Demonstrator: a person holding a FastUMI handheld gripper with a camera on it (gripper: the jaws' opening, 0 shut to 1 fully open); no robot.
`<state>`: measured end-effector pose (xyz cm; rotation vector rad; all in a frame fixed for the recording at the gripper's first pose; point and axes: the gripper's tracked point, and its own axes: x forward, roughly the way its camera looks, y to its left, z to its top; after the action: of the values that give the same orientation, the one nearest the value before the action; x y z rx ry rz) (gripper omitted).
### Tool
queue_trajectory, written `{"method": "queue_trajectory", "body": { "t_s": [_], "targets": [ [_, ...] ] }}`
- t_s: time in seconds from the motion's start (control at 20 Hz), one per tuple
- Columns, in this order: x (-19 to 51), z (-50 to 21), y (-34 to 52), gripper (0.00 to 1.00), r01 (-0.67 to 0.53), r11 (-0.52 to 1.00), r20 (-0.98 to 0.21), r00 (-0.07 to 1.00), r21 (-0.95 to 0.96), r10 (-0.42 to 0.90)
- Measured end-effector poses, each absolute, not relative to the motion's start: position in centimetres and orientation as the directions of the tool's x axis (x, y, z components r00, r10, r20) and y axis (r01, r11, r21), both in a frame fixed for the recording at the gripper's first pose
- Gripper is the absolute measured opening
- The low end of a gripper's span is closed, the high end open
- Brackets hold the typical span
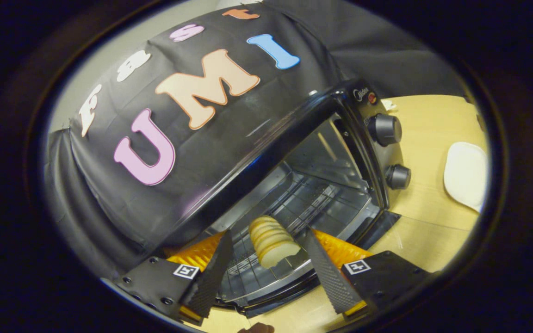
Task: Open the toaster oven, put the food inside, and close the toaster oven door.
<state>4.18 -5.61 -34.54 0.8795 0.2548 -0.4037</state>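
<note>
Claw: my gripper is standing released, its two fingers spread wide and pressing on nothing.
Between the fingers: the food, a ribbed pale roll with a cut flat end, is lying in the gap, apart from both fingers as far as I am seeing.
What it is lying on: I am seeing it over the front of the wire rack, at the mouth of the oven; whether it is resting on the rack or on the lowered door I cannot tell.
Toaster oven: the toaster oven is standing open just ahead of my fingers, black shell, shiny metal walls inside, its door folded down toward me.
Controls: two dark round knobs are sitting one above the other on the panel beside the opening.
Table: a light wooden table is carrying the oven.
Off to the side: a white plate is lying on the table beyond the knobs, well apart from the oven.
Obstructions: the view is tilting; nothing is standing between my fingers and the oven's mouth.
Backdrop: black cloth is hanging behind the oven.
</note>
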Motion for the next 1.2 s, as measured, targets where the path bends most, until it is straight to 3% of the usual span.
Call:
{"method": "queue_trajectory", "body": {
  "t_s": [0.6, 1.2],
  "targets": [
    [-3.3, -31.3, -2.9, 0.99, 0.361, 0.764, -0.344, 0.919, 0.535, -0.193],
    [-18.2, -34.4, 1.3, 1.00, 0.337, 0.915, -0.528, 0.830, 0.220, -0.179]
  ]
}}
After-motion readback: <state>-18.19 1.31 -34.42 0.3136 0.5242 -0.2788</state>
